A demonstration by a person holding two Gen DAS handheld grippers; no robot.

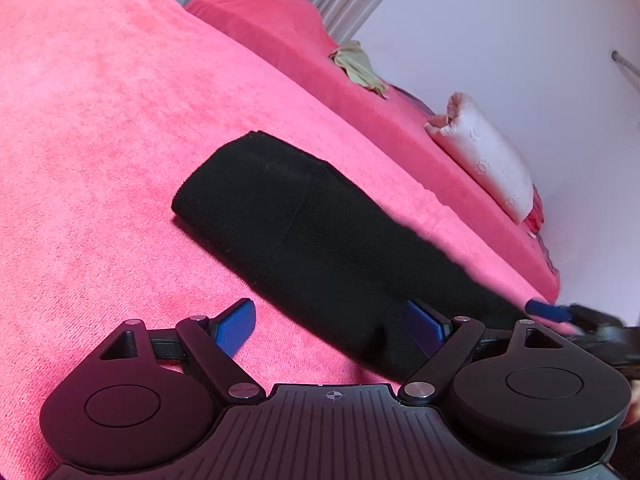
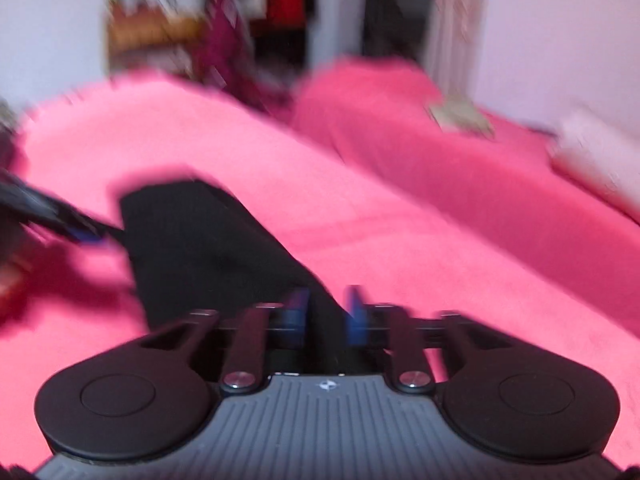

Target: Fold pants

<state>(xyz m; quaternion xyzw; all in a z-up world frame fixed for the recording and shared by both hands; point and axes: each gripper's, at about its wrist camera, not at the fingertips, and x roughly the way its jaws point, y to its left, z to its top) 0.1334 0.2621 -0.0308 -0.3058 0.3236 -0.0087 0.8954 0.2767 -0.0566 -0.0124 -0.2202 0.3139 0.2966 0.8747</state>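
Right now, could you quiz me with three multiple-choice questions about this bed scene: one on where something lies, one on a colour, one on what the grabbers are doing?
1. Where does the folded black fabric pants bundle lie?
A. on the pink terry blanket
B. on the floor
C. on a pillow

2. What colour are the left gripper finger pads?
A. green
B. blue
C. white

3. What is the right gripper doing?
A. hanging wide open over bare blanket
B. pointing at the ceiling
C. closed on an edge of the pants

Answers: 1 A, pink cloth surrounds the bundle on all sides. 2 B, both pads show blue. 3 C, black cloth sits pinched between its narrow-set fingers, though that view is blurred.
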